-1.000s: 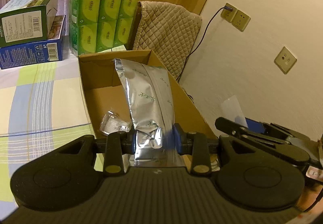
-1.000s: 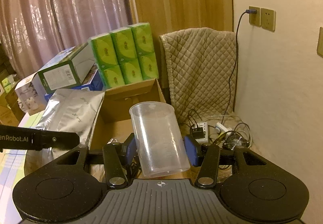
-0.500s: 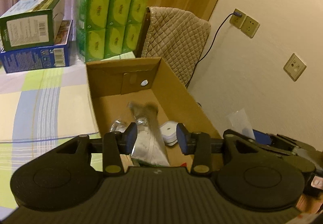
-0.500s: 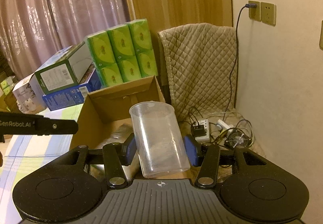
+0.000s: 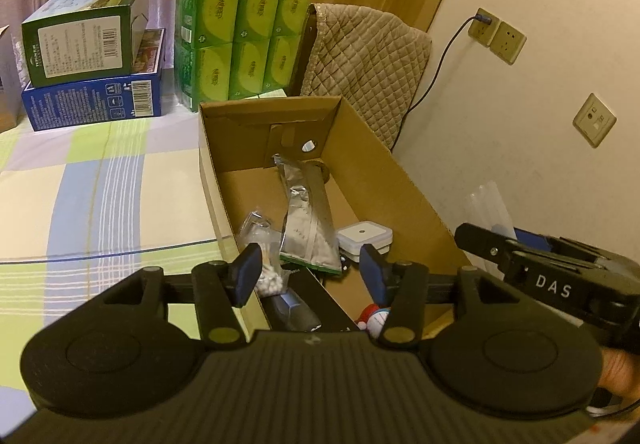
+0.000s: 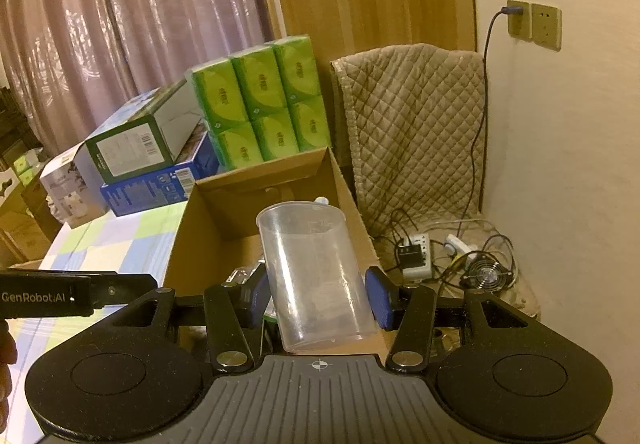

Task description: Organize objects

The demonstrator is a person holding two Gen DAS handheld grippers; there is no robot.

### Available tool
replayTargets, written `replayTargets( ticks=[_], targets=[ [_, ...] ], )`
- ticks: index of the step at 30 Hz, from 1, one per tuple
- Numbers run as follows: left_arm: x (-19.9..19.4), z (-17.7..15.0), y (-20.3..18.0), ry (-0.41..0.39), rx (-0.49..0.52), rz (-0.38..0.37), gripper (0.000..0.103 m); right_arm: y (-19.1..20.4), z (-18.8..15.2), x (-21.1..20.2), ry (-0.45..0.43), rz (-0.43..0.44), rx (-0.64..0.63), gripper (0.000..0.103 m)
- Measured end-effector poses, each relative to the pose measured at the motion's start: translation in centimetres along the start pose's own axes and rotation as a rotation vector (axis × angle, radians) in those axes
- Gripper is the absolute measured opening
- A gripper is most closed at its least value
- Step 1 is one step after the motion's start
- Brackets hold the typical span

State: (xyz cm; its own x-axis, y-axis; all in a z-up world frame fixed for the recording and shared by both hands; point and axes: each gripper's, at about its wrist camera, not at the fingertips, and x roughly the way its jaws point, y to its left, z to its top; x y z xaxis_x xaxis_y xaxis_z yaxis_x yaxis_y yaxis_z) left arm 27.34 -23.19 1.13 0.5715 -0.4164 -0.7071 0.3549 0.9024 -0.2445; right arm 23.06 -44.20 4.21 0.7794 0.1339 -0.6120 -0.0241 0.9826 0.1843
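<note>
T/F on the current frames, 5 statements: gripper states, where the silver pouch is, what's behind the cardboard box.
1. The left gripper holds the silver pouch. False: its jaws are open and empty; the pouch lies in the cardboard box.
2. The right gripper grips a clear plastic cup. True.
3. The cup lies flat inside the box. False: it is held above the box, between the fingers.
4. Green tissue packs stand behind the box. True.
5. A white square case lies in the box beside the pouch. True.
</note>
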Motion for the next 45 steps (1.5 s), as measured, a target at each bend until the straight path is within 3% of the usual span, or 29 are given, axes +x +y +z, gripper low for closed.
replayTargets(
  ticks=[18,20,21,22,41,45],
  targets=[
    [0.9,-0.1,1.2,0.004,-0.007,0.019,0.061,0.2,0.7,3.2,0.017,0.042,0.040,0.049],
    [0.9,-0.1,1.4,0.004,-0.010,0.021,0.069,-0.2,1.2,3.5,0.002,0.080,0.070,0.062],
    [0.9,-0.1,1.6,0.004,-0.012,0.022,0.071,-0.3,1.5,3.5,-0.008,0.080,0.084,0.076],
    [0.9,-0.2,1.7,0.003,-0.012,0.025,0.073,-0.5,1.8,3.3,-0.022,0.075,0.096,0.079],
    [-1.7,-1.8,1.7,-0.042,-0.029,0.053,0.101,-1.0,0.2,0.5,-0.005,0.048,0.113,0.079],
    [-2.8,-2.6,1.7,-0.047,-0.033,0.068,0.102,-0.5,0.0,-0.8,-0.003,0.051,0.099,0.079]
  ],
)
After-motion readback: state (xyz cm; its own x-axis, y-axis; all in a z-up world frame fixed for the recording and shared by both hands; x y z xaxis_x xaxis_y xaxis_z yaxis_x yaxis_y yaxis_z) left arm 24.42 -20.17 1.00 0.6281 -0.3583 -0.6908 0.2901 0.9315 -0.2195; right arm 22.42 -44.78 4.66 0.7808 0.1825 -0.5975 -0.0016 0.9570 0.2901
